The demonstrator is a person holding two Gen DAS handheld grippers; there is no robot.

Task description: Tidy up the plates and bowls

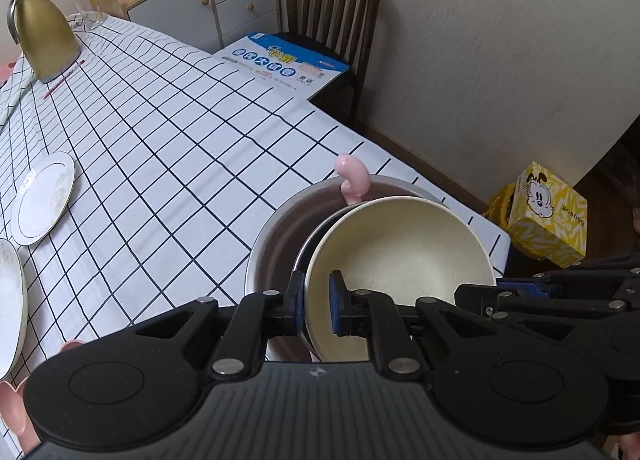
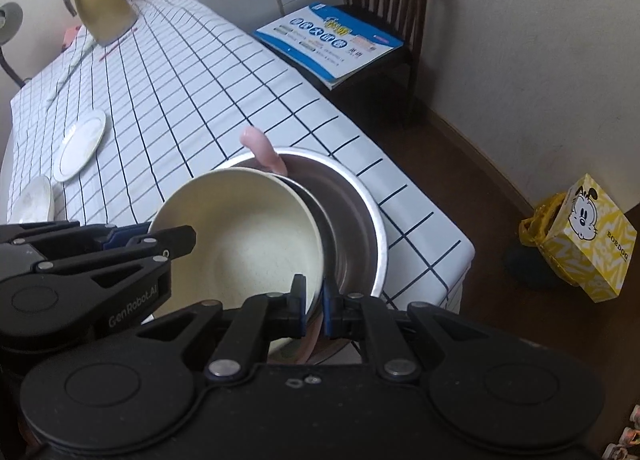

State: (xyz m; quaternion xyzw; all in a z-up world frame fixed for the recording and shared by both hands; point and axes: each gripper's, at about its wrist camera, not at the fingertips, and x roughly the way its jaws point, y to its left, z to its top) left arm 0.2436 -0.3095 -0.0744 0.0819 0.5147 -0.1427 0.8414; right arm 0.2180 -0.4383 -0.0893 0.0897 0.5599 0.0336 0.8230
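Note:
A cream bowl (image 1: 400, 260) (image 2: 244, 236) sits tilted inside a large metal basin (image 1: 276, 244) (image 2: 356, 215) near the table's corner. My left gripper (image 1: 316, 308) is shut on the bowl's left rim. My right gripper (image 2: 314, 312) is shut on its right rim. A pink spoon handle (image 1: 354, 177) (image 2: 264, 151) sticks up behind the bowl. A dark rim shows under the cream bowl. Two white plates (image 1: 42, 197) (image 2: 82, 149) lie on the table's left side; the nearer plate (image 1: 10, 300) (image 2: 34, 201) is partly cut off.
A gold jug (image 1: 42, 31) (image 2: 102, 7) stands at the table's far end. A chair with a blue booklet (image 1: 286, 61) (image 2: 332, 39) is beyond the table. A yellow box (image 1: 548, 211) (image 2: 588, 236) sits on the floor at right. Pink items (image 1: 12, 404) lie at the near left.

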